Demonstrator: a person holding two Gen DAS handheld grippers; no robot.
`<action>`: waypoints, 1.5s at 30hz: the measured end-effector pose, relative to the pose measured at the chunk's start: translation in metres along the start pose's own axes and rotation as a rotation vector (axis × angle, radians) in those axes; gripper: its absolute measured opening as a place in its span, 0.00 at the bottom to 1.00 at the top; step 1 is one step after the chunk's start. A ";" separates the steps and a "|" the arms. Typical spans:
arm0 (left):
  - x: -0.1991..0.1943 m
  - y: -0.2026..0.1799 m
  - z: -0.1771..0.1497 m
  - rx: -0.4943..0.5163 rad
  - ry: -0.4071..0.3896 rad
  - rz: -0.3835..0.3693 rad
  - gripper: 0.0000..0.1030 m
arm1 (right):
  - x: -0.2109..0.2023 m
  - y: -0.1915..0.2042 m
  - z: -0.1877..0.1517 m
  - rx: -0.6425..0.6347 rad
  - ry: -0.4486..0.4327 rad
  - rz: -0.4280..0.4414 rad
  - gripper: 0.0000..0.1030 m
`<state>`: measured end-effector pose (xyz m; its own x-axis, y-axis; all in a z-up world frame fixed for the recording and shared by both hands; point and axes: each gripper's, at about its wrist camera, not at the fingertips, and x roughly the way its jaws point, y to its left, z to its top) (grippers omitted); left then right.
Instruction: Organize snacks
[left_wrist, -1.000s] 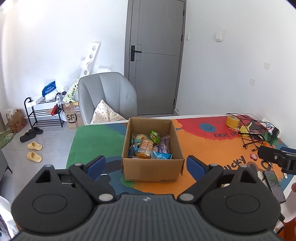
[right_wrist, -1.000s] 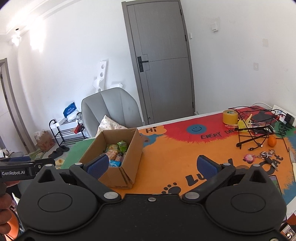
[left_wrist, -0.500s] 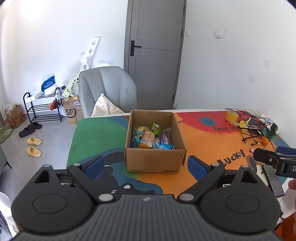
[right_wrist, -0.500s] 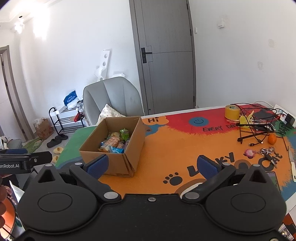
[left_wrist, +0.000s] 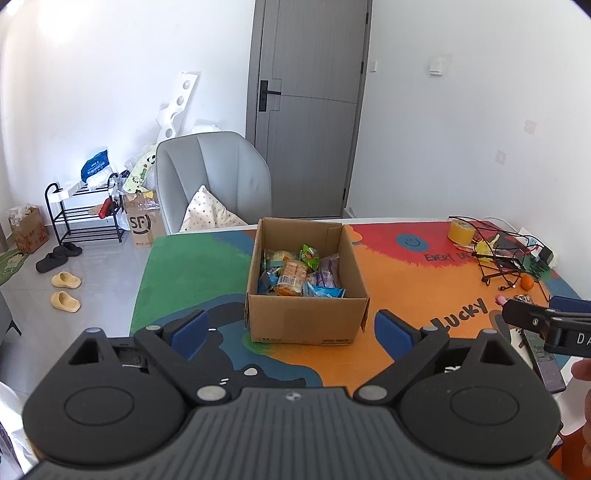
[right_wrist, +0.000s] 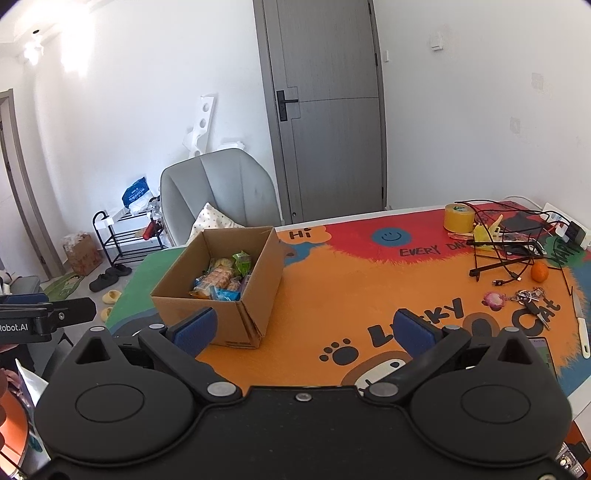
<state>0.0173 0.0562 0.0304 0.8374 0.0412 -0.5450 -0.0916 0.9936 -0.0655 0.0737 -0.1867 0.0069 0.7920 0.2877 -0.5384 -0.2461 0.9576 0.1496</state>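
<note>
An open cardboard box (left_wrist: 306, 317) (right_wrist: 243, 317) stands on the colourful table mat (left_wrist: 399, 280) (right_wrist: 340, 284). Several wrapped snacks (left_wrist: 295, 275) (right_wrist: 221, 280) lie inside it, among them a green packet, an orange biscuit pack and blue wrappers. My left gripper (left_wrist: 291, 326) hangs open above the table's near edge, short of the box, with nothing between its blue pads. My right gripper (right_wrist: 304, 328) is open too, empty, to the right of the box. Each gripper's tip shows at the side edge of the other's view.
At the table's far right lie a black wire rack (right_wrist: 502, 240), a yellow tape roll (right_wrist: 458, 218), a small orange (right_wrist: 539, 272), keys (right_wrist: 528, 297), a knife (right_wrist: 580, 325) and a phone (left_wrist: 546, 360). A grey chair (left_wrist: 210, 184) with a cushion stands behind the table. Shoes and a shelf sit on the floor at left.
Both grippers have pulled back and up from the table, so the box looks smaller and farther. Both stayed open and empty. The box and snacks have not moved.
</note>
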 end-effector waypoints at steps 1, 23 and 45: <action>0.000 0.000 0.000 0.000 0.001 0.000 0.93 | 0.000 -0.001 0.000 0.001 0.001 0.000 1.00; -0.004 -0.003 -0.001 0.018 -0.001 -0.018 0.93 | -0.002 -0.003 0.002 0.011 -0.002 0.004 1.00; -0.006 0.001 -0.001 0.004 -0.004 -0.015 0.93 | 0.002 0.001 0.002 -0.007 -0.001 0.016 1.00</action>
<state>0.0118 0.0572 0.0324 0.8407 0.0270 -0.5409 -0.0769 0.9946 -0.0699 0.0761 -0.1851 0.0081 0.7885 0.3034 -0.5350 -0.2629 0.9527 0.1527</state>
